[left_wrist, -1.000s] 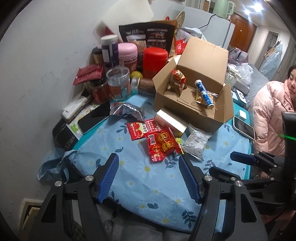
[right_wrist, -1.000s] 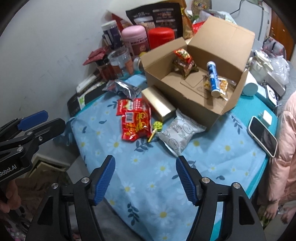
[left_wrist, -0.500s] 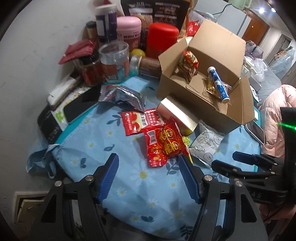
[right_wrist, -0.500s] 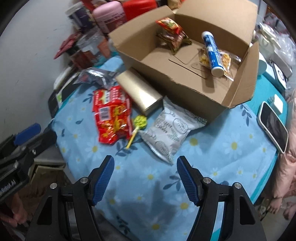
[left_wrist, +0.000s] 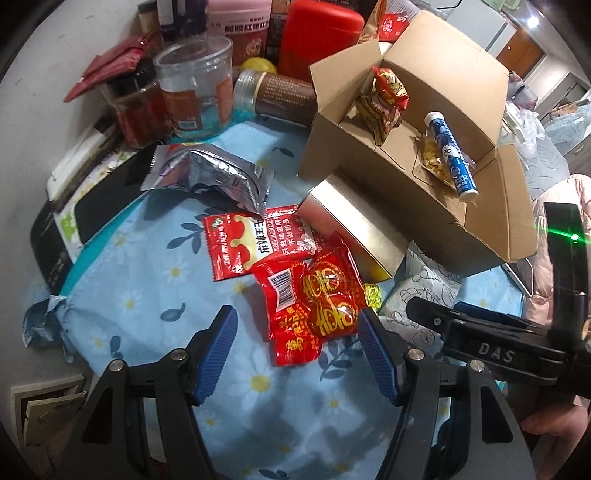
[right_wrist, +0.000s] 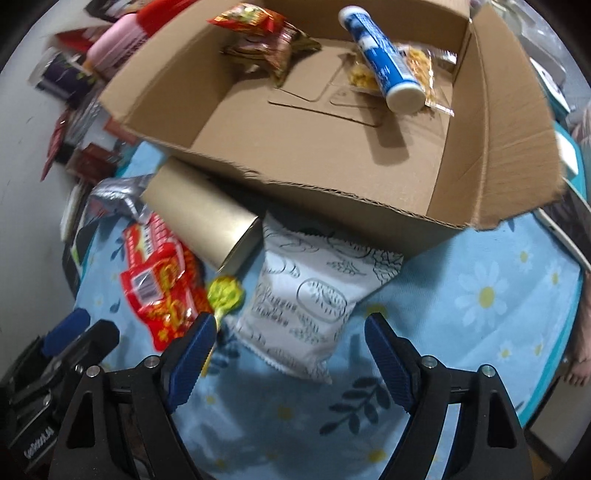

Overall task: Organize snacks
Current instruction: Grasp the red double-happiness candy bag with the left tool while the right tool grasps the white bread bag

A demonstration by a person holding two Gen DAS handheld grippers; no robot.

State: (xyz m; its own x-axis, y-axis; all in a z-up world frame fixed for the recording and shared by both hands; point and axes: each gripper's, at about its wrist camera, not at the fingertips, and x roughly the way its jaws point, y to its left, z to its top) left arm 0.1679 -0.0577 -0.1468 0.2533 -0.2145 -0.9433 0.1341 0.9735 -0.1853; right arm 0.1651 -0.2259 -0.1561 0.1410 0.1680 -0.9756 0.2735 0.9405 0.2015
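Left wrist view: the left gripper point(left_wrist: 295, 343) is hanging spread and empty over the flower-print cloth point(left_wrist: 140, 280) covering the worktop, with the lower end of the red snack packet point(left_wrist: 314, 306) lying between its blue pads but not touched by them. The landmark is the open cardboard box point(left_wrist: 369, 192). Against its near wall a gold carton point(left_wrist: 351, 236) is lying, and a second red packet point(left_wrist: 251, 243) and a crumpled silver pouch point(left_wrist: 214, 177) are sitting left of that carton. Inside the box a red-and-gold packet point(left_wrist: 386, 99), a blue tube point(left_wrist: 450, 155) and a clear bag of yellow snacks point(left_wrist: 432, 162) are resting, leaving much of the floor bare. Jars and a red canister point(left_wrist: 317, 33) are crowding the box's far left side.

Right wrist view: the right gripper point(right_wrist: 290, 354) has just been opening and is standing wide, straddling the near end of the white printed pouch point(right_wrist: 314, 295) without pressing it. That pouch is lying tucked under the box's near torn edge point(right_wrist: 332, 192), and a green lollipop point(right_wrist: 225, 291) is lying just left of it. Right of the pouch, bare cloth is running to the worktop's edge.
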